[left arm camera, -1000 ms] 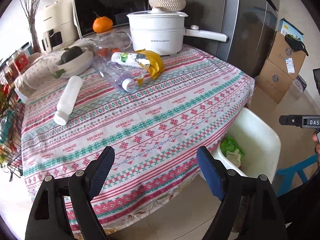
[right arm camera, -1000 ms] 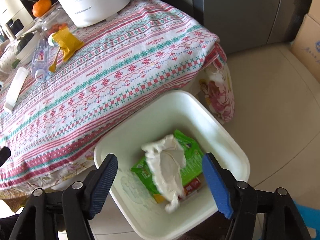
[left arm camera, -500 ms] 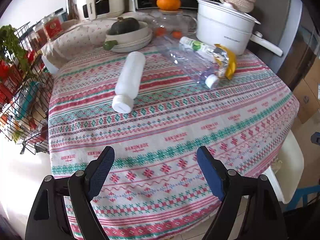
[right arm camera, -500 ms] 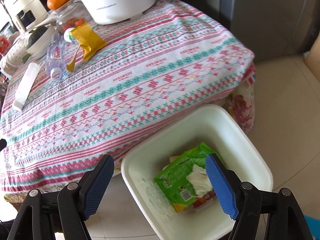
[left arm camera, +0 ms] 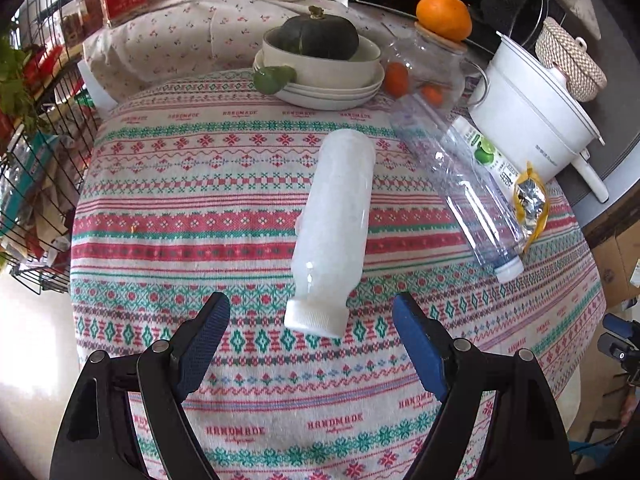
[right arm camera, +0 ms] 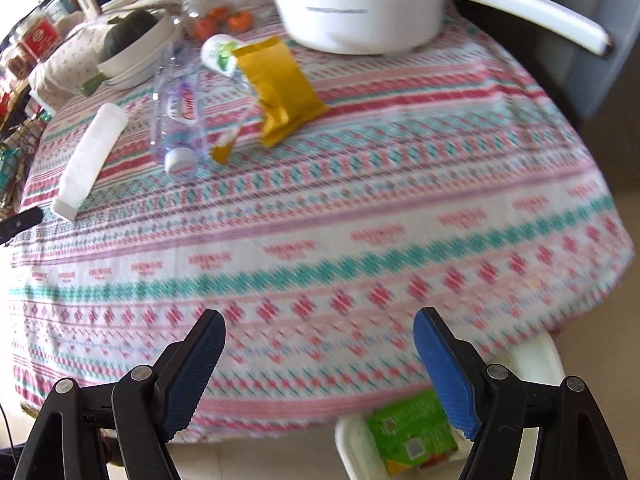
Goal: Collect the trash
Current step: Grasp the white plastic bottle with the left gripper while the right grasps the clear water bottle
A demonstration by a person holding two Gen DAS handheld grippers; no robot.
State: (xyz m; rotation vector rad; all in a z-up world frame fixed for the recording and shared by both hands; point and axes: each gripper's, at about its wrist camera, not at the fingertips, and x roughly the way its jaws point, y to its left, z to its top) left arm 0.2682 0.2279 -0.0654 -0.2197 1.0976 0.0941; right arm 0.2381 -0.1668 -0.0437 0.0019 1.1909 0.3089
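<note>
A white plastic bottle (left arm camera: pixel 334 228) lies on the patterned tablecloth (left arm camera: pixel 200 216), cap toward me. My left gripper (left arm camera: pixel 310 316) is open and empty, its fingertips either side of the cap, just short of it. A clear bottle (left arm camera: pixel 460 188), a small green-labelled bottle (left arm camera: pixel 486 152) and a yellow wrapper (left arm camera: pixel 530 204) lie to the right. In the right wrist view the white bottle (right arm camera: pixel 90 156), clear bottle (right arm camera: pixel 178 112) and yellow wrapper (right arm camera: pixel 280 88) lie far ahead. My right gripper (right arm camera: pixel 318 338) is open and empty over the near table edge, above the white bin (right arm camera: pixel 356 452) holding a green packet (right arm camera: pixel 412 436).
A white pot (left arm camera: pixel 532 112) stands at the back right. A bowl with a dark squash (left arm camera: pixel 320 36), a glass jar with an orange (left arm camera: pixel 442 16) and appliances line the back. A wire rack (left arm camera: pixel 36 140) stands left of the table. Cardboard boxes (left arm camera: pixel 618 248) sit on the floor at right.
My left gripper has swung left and forward over the table up to the white bottle's cap. My right gripper has moved from above the bin to over the table edge. Both stayed open.
</note>
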